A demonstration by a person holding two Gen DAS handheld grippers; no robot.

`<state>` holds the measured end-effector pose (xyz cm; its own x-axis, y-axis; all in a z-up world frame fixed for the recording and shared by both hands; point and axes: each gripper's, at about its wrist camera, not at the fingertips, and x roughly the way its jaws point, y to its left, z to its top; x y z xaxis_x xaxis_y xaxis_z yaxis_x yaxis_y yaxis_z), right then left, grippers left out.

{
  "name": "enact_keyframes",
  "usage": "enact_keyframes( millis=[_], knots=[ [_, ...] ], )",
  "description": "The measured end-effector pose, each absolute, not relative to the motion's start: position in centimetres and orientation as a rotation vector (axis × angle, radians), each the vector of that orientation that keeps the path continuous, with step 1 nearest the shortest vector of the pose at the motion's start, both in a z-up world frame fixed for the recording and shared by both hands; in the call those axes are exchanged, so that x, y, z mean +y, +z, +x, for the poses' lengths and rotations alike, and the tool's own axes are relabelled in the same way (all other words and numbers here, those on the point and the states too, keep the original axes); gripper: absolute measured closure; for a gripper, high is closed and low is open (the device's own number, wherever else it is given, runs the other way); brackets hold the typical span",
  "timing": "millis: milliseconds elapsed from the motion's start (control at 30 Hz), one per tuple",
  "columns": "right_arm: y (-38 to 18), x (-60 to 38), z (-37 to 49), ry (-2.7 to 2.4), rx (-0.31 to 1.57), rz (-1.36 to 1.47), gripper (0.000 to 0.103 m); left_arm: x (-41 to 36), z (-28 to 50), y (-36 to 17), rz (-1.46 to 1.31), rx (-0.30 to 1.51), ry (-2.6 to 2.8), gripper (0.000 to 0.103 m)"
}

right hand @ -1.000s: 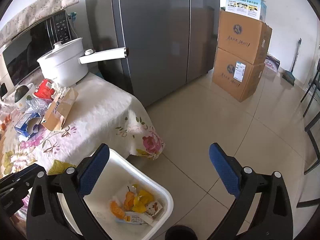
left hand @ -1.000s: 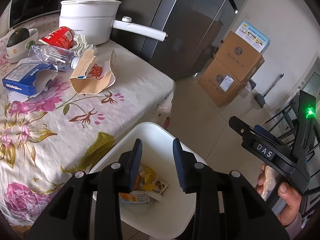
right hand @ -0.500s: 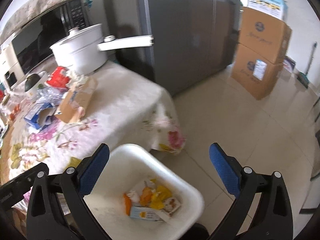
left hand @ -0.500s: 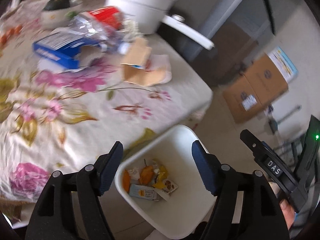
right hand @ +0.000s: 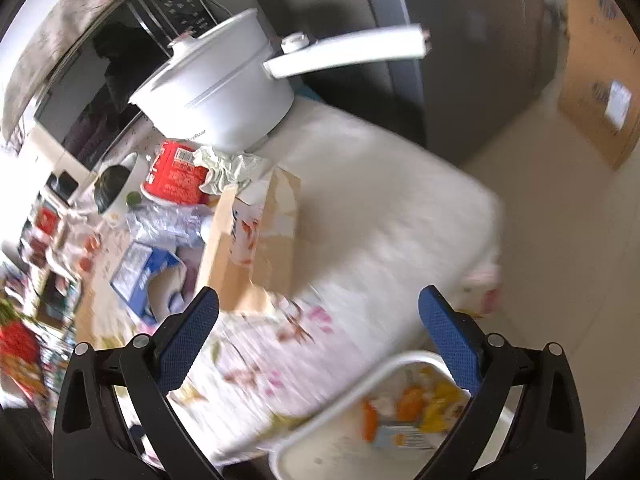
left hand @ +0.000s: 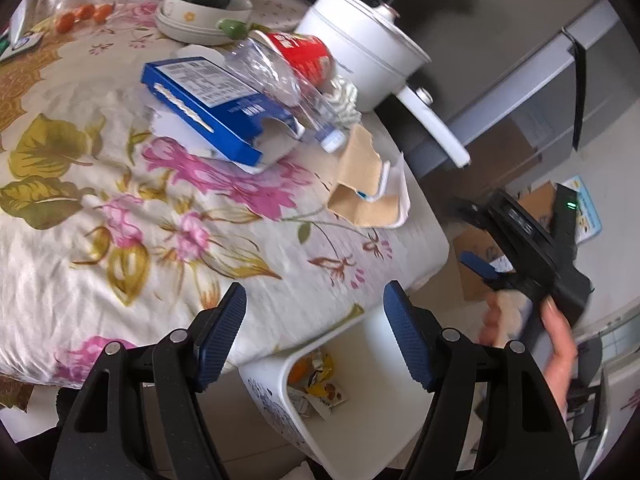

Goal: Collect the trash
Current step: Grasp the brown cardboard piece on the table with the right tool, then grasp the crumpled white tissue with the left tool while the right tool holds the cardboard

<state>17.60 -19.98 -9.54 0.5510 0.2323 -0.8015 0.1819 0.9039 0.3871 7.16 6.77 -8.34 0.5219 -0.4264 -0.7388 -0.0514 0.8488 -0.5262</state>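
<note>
From the left wrist view, the left gripper (left hand: 314, 336) hangs over the near edge of the flowered tablecloth (left hand: 120, 208) with its blue pads spread wide and nothing between them. Below it, just beside the table edge, stands the white bin (left hand: 280, 392) (wrappers and a small carton already lie inside). On the cloth, well ahead of the fingers, the trash sits in a cluster: a torn blue box (left hand: 208, 108), a crushed clear bottle (left hand: 288, 84), a red cup (left hand: 308, 54) and a brown paper bag (left hand: 360, 184). A white pot (left hand: 360, 52) stands behind them. At the right a hand (left hand: 556, 340) grips the right gripper (left hand: 480, 268).

From the right wrist view (blurred), the right gripper (right hand: 320, 316) is also wide apart and empty above the cloth. The paper bag (right hand: 256, 240) lies just ahead of its left finger, with the red cup (right hand: 176, 176), bottle (right hand: 168, 220) and blue box (right hand: 140, 272) beyond. The bin (right hand: 336, 404) shows at the lower right.
</note>
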Motion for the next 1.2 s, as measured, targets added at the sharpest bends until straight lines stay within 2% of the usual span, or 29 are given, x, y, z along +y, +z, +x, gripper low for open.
enact_keyframes(
  millis=[300, 533, 600, 733, 833, 900, 1200],
  knots=[
    [-12.2, -19.2, 23.4, 0.062, 1.069, 0.607, 0.007, 8.3, 7.5, -8.6, -0.567, 1.012, -0.225, 0.033],
    [-13.6, -18.3, 25.4, 0.064, 1.095, 0.599, 0.007, 8.6, 8.0, -8.9, -0.583, 1.021, -0.220, 0.033],
    [-13.7, -18.3, 25.6, 0.072, 1.093, 0.594, 0.024, 8.7, 8.1, -9.0, -0.586, 1.023, -0.219, 0.033],
    [-14.1, -18.5, 25.7, 0.073, 1.100, 0.587, 0.042, 8.7, 8.1, -9.0, -0.589, 1.025, -0.220, 0.033],
    [-14.1, -18.6, 25.4, 0.079, 1.091, 0.565, 0.063, 8.7, 8.1, -9.0, -0.587, 1.021, -0.220, 0.033],
    [-13.9, -18.8, 24.9, 0.085, 1.069, 0.551, 0.082, 8.7, 8.1, -8.9, -0.583, 1.014, -0.219, 0.033],
    [-12.3, -19.7, 21.6, 0.094, 0.997, 0.525, 0.089, 8.3, 8.0, -8.1, -0.563, 0.971, -0.220, 0.033]
  ],
)
